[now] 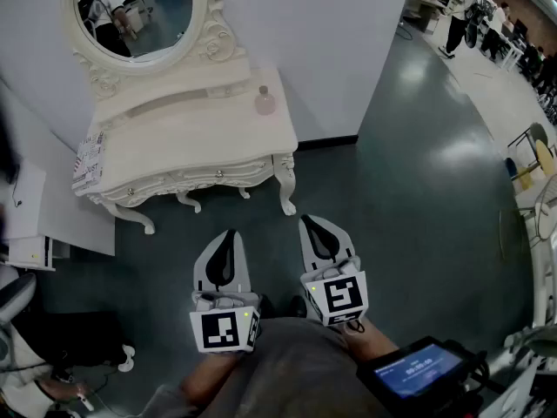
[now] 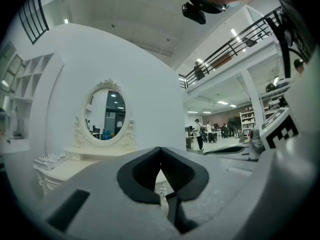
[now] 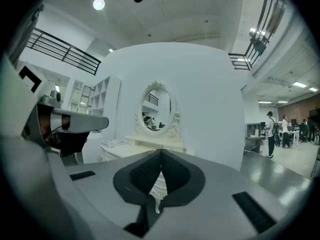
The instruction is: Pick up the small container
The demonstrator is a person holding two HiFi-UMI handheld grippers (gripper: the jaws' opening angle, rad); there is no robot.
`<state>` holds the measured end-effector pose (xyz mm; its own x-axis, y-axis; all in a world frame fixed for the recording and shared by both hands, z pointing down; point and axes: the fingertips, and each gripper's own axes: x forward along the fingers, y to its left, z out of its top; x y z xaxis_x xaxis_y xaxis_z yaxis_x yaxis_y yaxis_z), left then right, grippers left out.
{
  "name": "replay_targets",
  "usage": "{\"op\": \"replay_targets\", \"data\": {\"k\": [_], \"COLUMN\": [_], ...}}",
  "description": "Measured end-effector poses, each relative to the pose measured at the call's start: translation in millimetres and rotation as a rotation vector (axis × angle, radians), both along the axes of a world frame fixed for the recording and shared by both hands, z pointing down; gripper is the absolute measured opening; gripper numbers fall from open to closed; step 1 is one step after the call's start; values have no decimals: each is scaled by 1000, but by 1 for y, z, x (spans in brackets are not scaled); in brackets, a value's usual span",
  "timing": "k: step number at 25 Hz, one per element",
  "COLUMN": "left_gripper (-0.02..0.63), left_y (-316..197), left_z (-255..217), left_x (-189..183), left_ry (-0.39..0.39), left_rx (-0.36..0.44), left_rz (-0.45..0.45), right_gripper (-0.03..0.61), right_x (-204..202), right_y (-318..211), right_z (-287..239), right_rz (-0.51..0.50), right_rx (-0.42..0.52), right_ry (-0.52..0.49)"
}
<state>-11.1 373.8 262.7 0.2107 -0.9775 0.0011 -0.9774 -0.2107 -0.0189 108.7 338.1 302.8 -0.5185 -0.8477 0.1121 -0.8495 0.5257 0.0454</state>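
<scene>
Since the small container (image 1: 265,102) stands at the back right corner of the dressing table (image 1: 174,151), well apart from the left gripper (image 1: 228,244) and right gripper (image 1: 313,230), both closed and empty, the sensible move is walking closer, then parting one pair of jaws before reaching.

Bare dark floor (image 1: 409,216) lies open between the two grippers and the white dressing table (image 1: 183,151), and is also open to the table's right. The left gripper (image 1: 229,233) and right gripper (image 1: 306,222), jaws together, hang over that floor, well short of the table. The tabletop's front and middle are bare. A stack of papers (image 1: 90,159) takes its left edge. Along the back, a raised shelf (image 1: 161,101) and an oval mirror (image 1: 135,11) block the way. The small container (image 1: 265,103) stands at the back right, near the white wall (image 1: 322,50).
</scene>
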Motion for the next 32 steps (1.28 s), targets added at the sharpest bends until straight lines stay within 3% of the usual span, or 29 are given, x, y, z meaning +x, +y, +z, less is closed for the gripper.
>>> {"op": "replay_targets", "data": {"k": [20, 32], "left_gripper": [14, 14], "left_y": [-5, -72], "left_z": [15, 28], "left_x": [23, -17], "left_ry": [8, 19], "left_rx": [-29, -66], "left_rz": [-5, -19], "right_gripper": [14, 14], "right_x": [20, -17], "right_y": [-9, -72], "right_z": [12, 33], "right_rz": [-26, -36], "right_rx": [-31, -92], "right_ry": [-37, -16]}}
